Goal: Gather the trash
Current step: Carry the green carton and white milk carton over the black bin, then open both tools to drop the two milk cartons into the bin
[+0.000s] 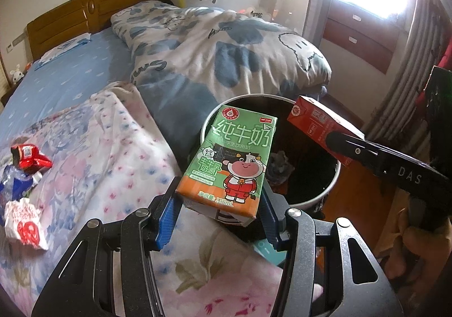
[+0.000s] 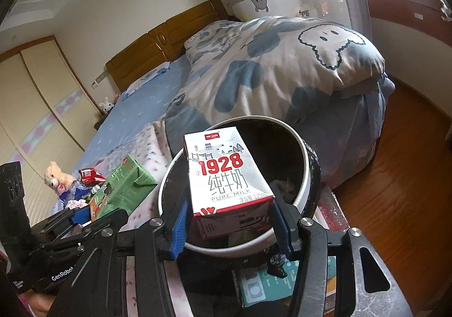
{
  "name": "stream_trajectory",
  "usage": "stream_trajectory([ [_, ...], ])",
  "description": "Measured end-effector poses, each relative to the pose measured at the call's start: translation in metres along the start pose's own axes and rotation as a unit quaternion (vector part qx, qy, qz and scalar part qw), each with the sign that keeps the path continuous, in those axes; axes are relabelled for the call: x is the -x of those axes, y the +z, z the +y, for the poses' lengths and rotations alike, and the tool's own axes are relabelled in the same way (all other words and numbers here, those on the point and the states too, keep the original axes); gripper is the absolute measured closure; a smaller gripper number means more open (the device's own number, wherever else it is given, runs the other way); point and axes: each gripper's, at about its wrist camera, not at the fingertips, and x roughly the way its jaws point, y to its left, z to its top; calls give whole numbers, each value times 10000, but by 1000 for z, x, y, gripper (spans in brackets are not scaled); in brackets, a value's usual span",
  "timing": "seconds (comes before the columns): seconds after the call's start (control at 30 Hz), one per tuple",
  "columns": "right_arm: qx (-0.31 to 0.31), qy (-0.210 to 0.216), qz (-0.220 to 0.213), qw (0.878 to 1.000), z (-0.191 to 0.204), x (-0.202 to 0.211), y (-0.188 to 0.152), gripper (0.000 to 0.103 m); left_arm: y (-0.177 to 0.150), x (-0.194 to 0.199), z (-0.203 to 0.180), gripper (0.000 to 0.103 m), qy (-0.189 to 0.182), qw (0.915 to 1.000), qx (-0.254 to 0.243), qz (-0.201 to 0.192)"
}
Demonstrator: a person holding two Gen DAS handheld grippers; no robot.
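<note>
A: Status of the cartons?

B: The green milk carton (image 1: 230, 160) sits clamped between the blue pads of the left hand-held gripper (image 1: 219, 214), jaws about half open around it, above the near rim of the trash bin (image 1: 329, 192). The red-and-white milk carton (image 2: 227, 180) is clamped likewise in the right hand-held gripper (image 2: 228, 228), over the bin's opening.

A: Bin location?

B: Beside the bed (image 1: 70, 82), at its foot edge.

A: Remaining items?

B: Crumpled wrappers (image 1: 24, 173) lie on the floral blanket (image 1: 118, 147), near the bed's left edge.
</note>
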Motion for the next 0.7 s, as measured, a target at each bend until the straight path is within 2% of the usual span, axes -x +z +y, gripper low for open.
stream_trajectory([
  [0.7,-30,-89,204,9997,-14,-22,18,51,23,-29,-13,53,-13,9998,-128,137],
])
